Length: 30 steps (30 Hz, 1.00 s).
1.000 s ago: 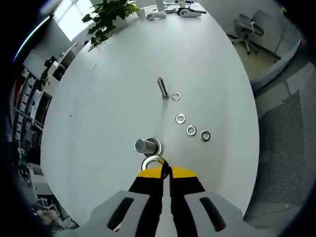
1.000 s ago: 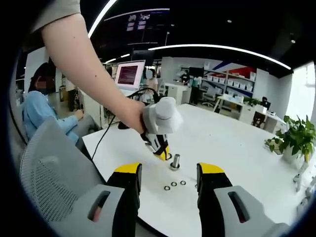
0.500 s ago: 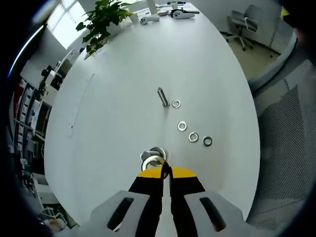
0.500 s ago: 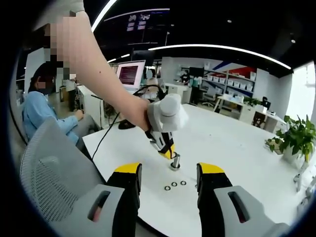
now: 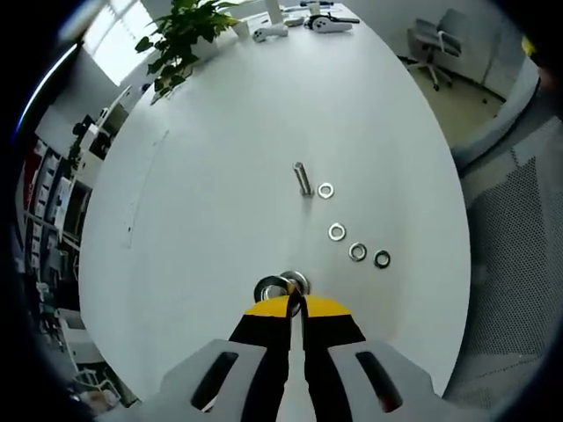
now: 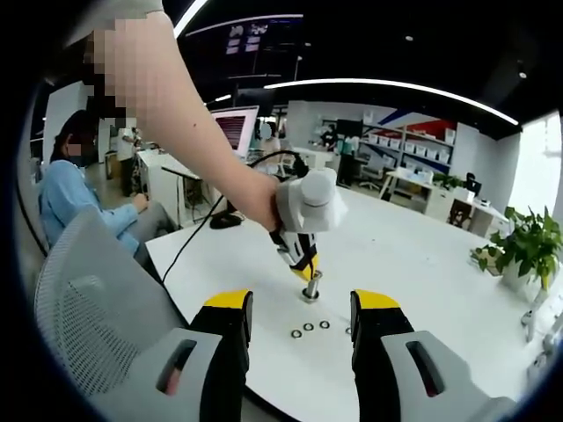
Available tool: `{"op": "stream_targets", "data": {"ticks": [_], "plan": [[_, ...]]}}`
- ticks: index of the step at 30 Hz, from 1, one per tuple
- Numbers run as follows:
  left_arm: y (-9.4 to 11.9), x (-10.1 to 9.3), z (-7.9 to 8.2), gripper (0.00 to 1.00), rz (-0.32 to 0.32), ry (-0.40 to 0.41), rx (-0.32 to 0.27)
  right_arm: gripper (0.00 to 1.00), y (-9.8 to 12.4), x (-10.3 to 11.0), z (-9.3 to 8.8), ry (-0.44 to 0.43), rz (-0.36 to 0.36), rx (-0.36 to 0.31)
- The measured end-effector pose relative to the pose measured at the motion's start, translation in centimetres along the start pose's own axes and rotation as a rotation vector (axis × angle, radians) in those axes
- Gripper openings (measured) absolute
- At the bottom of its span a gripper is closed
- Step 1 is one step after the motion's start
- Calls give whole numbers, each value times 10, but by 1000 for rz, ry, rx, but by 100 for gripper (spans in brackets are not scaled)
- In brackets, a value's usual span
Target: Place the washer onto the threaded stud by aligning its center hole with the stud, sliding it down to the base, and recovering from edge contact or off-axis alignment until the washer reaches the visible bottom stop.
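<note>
left gripper (image 5: pixel 294 303) pinched closed on washer (image 5: pixel 273 287) | washer sat at 11 o'clock off its tips, overlapping threaded stud (image 5: pixel 295 282) top just off-axis at 1 o'clock | right gripper (image 6: pixel 301 321) gaped wide, holding nothing, farther back.

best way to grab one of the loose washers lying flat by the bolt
Judging by its pose, take the washer across its outer rim, coming straight down from above. It lies flat on the white table, so only the thin edge offers purchase. Its neighbours in the row sit apart, leaving room for the jaws.
</note>
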State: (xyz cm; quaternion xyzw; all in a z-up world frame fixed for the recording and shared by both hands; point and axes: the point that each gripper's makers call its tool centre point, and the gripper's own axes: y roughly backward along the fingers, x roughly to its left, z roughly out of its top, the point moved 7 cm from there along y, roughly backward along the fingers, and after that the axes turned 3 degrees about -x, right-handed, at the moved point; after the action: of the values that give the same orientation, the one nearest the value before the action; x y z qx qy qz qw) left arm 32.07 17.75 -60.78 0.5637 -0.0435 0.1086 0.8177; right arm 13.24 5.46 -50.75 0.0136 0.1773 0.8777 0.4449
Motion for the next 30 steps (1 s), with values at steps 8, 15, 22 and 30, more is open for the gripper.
{"op": "stream_targets", "data": {"ticks": [8,15,22,30], "plan": [[-2,0,2,1,-1,-23,17,47,0,-1,0,-4,-5,2],[-5,0,3,1,1,-52,27,47,0,-2,-1,-5,-9,4],[-4,-1,3,1,7,-41,30,47,0,-2,-1,-4,-10,3],[-5,-1,2,2,12,-55,28,47,0,-2,-1,-6,-8,8]]}}
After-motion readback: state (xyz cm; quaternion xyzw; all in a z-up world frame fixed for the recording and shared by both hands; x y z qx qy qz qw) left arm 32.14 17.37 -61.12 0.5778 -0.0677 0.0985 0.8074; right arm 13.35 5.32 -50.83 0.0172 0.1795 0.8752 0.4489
